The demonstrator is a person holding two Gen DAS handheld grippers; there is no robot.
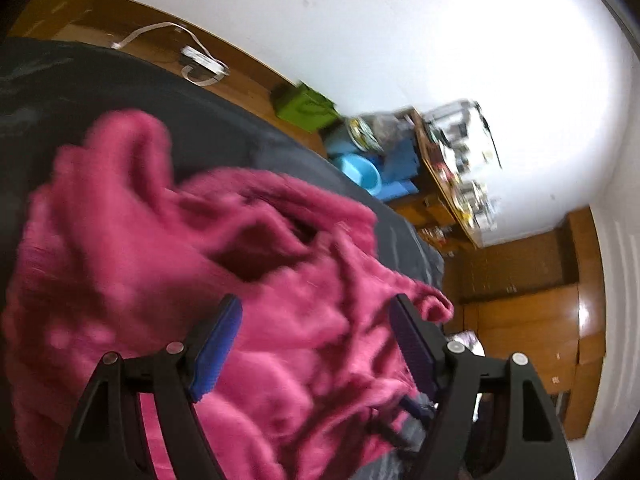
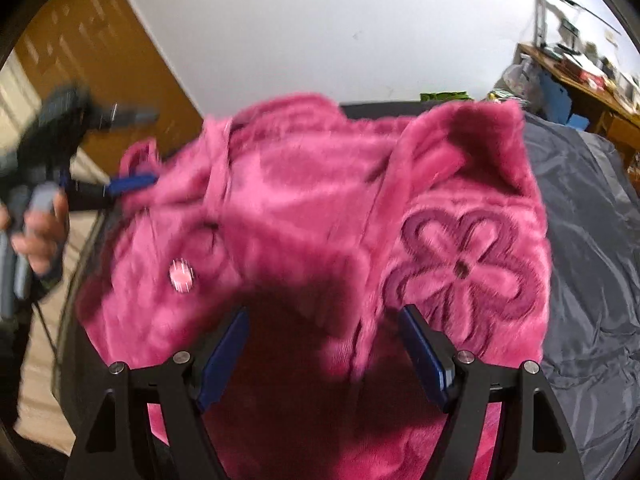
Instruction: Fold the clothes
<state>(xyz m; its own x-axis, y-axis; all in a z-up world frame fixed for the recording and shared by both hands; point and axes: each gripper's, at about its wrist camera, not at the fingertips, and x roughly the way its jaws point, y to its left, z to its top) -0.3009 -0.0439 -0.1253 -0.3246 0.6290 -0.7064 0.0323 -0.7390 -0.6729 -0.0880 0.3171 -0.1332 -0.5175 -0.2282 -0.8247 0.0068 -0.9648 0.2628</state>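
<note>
The fluffy pink robe lies bunched on the dark gray bed cover, soft and floppy, so pinch its edge with your left gripper and right gripper, both wide open and empty.

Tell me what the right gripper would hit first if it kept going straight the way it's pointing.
Most likely the pink fleece garment: it fills the view between and ahead of the right gripper, whose jaws stand open. Depth is unclear in the blur.
</note>
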